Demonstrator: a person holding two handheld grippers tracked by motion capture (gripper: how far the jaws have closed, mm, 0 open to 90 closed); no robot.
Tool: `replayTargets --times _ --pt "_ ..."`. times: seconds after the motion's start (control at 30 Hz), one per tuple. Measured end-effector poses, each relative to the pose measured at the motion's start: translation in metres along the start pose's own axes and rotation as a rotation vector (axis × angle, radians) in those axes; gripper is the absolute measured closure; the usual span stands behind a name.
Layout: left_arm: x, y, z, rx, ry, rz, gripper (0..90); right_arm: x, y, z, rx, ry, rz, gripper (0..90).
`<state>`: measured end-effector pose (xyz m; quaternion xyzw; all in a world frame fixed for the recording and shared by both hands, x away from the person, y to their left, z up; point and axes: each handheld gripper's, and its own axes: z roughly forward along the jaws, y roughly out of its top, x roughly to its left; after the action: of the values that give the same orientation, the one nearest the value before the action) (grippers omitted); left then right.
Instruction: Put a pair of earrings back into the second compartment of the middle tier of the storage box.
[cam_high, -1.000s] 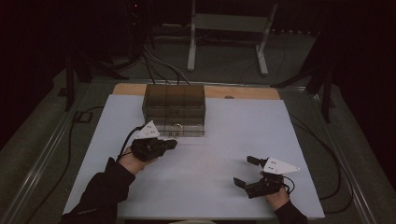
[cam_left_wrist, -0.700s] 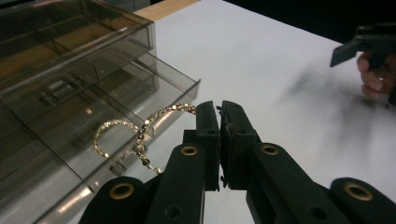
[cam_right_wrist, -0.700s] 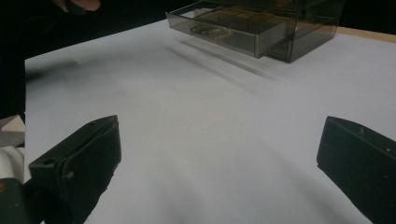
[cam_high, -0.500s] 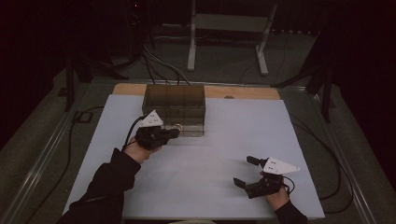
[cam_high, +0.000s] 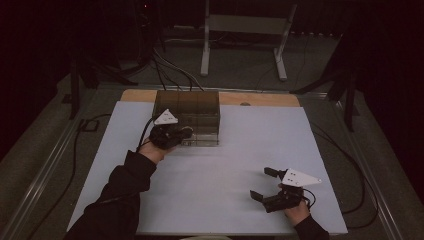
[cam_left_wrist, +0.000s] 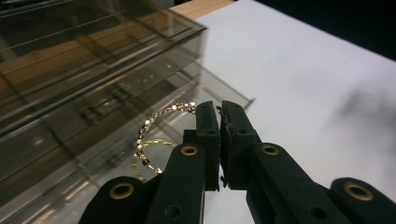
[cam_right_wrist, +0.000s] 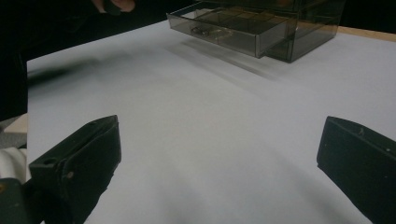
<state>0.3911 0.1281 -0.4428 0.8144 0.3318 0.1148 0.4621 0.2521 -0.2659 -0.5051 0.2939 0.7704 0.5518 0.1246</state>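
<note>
A smoky clear drawer box (cam_high: 187, 105) stands at the back of the white table, and its lowest drawer (cam_high: 201, 138) is pulled out toward me. My left gripper (cam_high: 186, 132) hovers at the drawer's left front corner, shut on a thin gold chain (cam_left_wrist: 152, 135). The chain loops down from the jaw tips of my left gripper (cam_left_wrist: 219, 109), against the drawer wall (cam_left_wrist: 116, 154). My right gripper (cam_high: 261, 183) rests at the front right of the table, open, with nothing between its jaws. In the right gripper view that gripper (cam_right_wrist: 219, 140) faces the open drawer (cam_right_wrist: 224, 30), which holds a small dark item.
The white sheet (cam_high: 235, 160) covers the table between the two hands. A strip of wooden tabletop (cam_high: 260, 99) shows behind the box. Cables (cam_high: 170, 70) and a metal stand (cam_high: 240, 30) lie on the floor beyond the table.
My left hand has moved away from me and to the right, up to the box's open drawer, with the jaws still shut. The right hand has not moved.
</note>
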Motion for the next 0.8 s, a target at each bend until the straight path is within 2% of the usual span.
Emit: replayTargets --times 0.37,0.5,0.67,0.73,0.8 --pt "0.018 -0.006 0.021 0.035 0.026 -0.071 87.9 0.000 0.000 0.000 0.001 0.002 0.003 0.0" --pt "0.018 -0.008 0.025 0.043 0.029 -0.079 87.8 -0.001 0.000 0.001 0.004 0.003 0.002 0.0" --pt "0.017 -0.009 0.027 0.041 0.081 -0.058 87.1 -0.001 0.000 0.000 0.004 0.002 0.000 0.0" --pt "0.018 -0.009 0.026 0.031 0.069 -0.072 86.5 0.000 0.000 0.000 0.005 0.002 0.001 0.0" --pt "0.019 -0.009 0.026 0.023 0.080 -0.067 80.6 0.000 0.000 0.000 0.004 0.003 -0.002 0.0"
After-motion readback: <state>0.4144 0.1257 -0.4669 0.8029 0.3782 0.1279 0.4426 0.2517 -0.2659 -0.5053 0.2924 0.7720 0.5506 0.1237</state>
